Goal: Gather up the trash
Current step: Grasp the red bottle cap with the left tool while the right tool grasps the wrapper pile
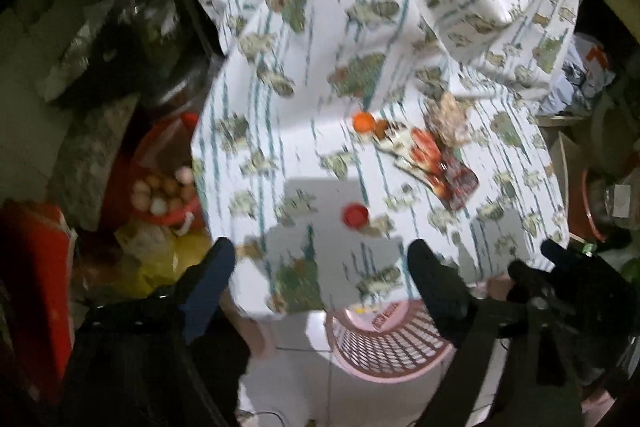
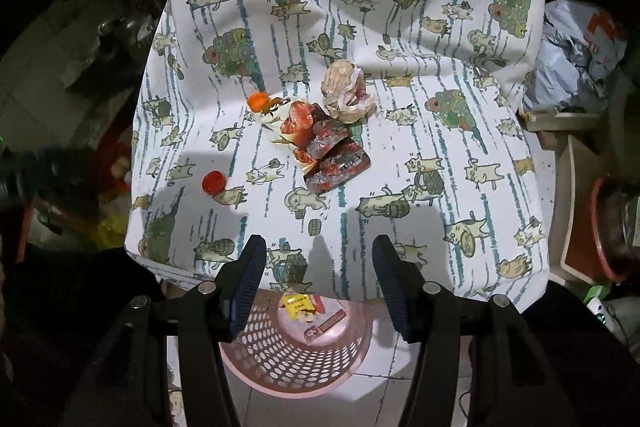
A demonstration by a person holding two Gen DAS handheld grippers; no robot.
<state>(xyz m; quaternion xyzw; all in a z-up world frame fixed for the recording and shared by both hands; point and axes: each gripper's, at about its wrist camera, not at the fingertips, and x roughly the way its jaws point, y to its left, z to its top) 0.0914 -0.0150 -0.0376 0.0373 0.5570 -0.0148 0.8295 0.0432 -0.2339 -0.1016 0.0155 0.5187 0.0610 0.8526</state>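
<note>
Trash lies on a table covered by a white cat-print cloth [image 2: 400,67]: a red bottle cap [image 2: 214,182], an orange cap [image 2: 258,101], red snack wrappers [image 2: 328,151] and a crumpled tissue wad [image 2: 347,93]. The same caps [image 1: 355,215] and wrappers [image 1: 436,163] show blurred in the left wrist view. A pink perforated basket [image 2: 296,351] stands on the floor below the table's near edge, with a few wrappers inside. My right gripper [image 2: 318,267] is open and empty above the basket. My left gripper [image 1: 320,267] is open and empty at the table's near edge.
A red bowl of eggs [image 1: 168,195] and yellow bags sit left of the table. A grey plastic bag [image 2: 576,59] and boxes crowd the right side. The other gripper [image 1: 560,291] shows at the right of the left wrist view.
</note>
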